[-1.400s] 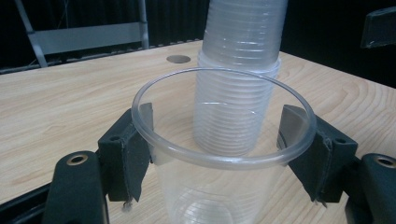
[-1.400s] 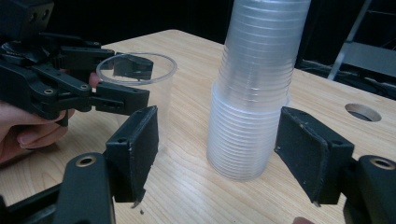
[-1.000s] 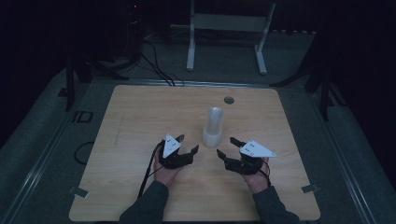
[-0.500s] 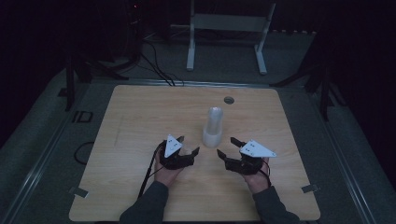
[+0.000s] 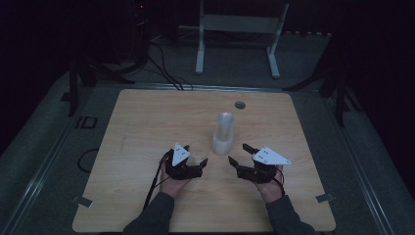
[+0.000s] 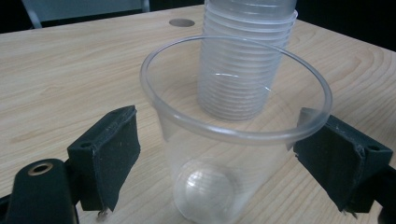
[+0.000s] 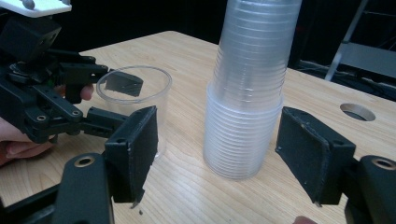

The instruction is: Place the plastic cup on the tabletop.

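Observation:
A tall stack of clear plastic cups [image 5: 223,133] stands upright near the middle of the wooden table [image 5: 147,122]. A single clear cup [image 6: 233,140] stands upright just in front of the stack [image 6: 243,60], between the jaws of my left gripper [image 6: 224,158]. Those jaws are spread wide around the cup, whose rim is round and unsqueezed. My left gripper [image 5: 195,153] sits left of the stack. To the stack's right my right gripper [image 5: 238,152] is open. In the right gripper view the stack [image 7: 247,102] stands just beyond its pads [image 7: 135,149], with the single cup [image 7: 135,98] to the left.
A round hole [image 5: 240,105] sits in the table behind the stack. A white metal stand [image 5: 240,24] is on the floor beyond the far edge. Cables [image 5: 161,68] run across the dark floor at the back left.

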